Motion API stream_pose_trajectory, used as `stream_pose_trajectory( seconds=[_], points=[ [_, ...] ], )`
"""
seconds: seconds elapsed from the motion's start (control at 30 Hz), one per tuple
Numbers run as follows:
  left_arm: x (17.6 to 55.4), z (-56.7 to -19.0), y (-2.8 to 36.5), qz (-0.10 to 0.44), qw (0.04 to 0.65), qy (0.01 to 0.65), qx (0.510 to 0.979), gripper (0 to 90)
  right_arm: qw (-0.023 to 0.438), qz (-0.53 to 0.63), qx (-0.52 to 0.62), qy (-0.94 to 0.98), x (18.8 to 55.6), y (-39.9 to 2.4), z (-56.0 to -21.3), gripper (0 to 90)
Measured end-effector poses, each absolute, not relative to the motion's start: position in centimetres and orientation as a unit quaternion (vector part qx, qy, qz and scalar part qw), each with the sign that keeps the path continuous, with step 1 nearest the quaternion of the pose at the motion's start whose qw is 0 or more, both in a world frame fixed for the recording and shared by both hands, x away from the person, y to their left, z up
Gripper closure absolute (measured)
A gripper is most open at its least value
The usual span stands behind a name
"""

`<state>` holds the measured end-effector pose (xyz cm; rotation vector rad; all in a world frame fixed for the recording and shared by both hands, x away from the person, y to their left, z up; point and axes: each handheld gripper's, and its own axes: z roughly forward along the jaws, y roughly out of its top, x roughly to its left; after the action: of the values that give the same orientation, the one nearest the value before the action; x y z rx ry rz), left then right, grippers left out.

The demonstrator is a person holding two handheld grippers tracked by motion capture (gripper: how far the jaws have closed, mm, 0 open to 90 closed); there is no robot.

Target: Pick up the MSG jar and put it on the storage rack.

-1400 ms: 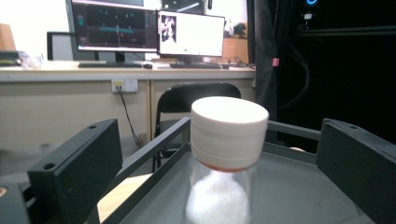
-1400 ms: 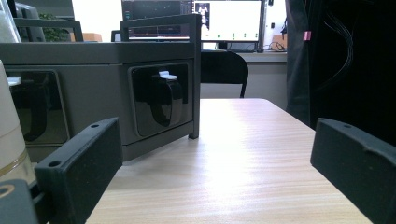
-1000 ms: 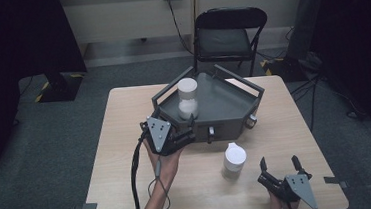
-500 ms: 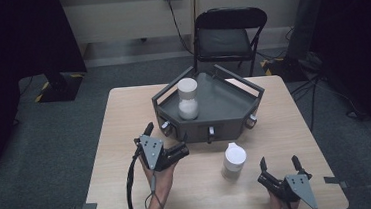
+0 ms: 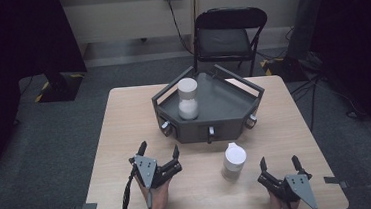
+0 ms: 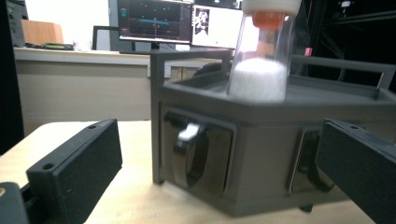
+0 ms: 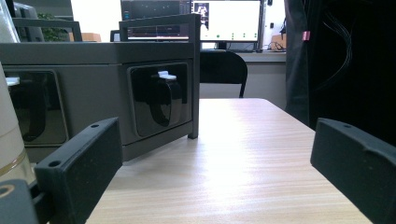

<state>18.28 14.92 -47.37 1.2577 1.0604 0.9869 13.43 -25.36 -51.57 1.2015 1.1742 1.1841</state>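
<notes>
On the wooden table (image 5: 121, 139) stands a dark grey tray (image 5: 234, 105) with one white-capped jar (image 5: 188, 99) already upright inside it. A second jar (image 5: 233, 162) waits on the table, just before the tray, so I judge the work half done. Both the left gripper (image 5: 158, 154) and the right gripper (image 5: 278, 165) rest near it, jaws spread, holding nothing.

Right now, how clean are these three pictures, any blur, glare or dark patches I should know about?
High view: even light on the table, dark corners on both sides. Left gripper view: the jar on the tray is smeared and soft, the bright monitors behind it washed out. Right gripper view: sharp on the tray's latch, glare sheen on the tabletop, overexposed screen, black at right.
</notes>
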Motion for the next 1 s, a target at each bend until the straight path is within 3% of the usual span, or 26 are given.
stream_pose_trajectory(
  seconds=[0.13, 0.47, 1.0],
  points=[
    [18.0, -48.6, 15.6, 0.408, 0.575, 0.456, 0.543, 0.0, 0.517, 0.493, 0.500, 0.489, 13.4, -25.4, -51.6, 1.2],
    [16.7, -50.7, 15.9, 0.433, 0.565, 0.453, 0.536, 0.0, 0.517, 0.493, 0.501, 0.489, 13.4, -25.3, -51.6, 1.2],
    [16.4, -51.6, 15.3, 0.456, 0.546, 0.452, 0.538, 0.4, 0.518, 0.493, 0.501, 0.488, 13.4, -25.3, -51.6, 1.2]
  ],
)
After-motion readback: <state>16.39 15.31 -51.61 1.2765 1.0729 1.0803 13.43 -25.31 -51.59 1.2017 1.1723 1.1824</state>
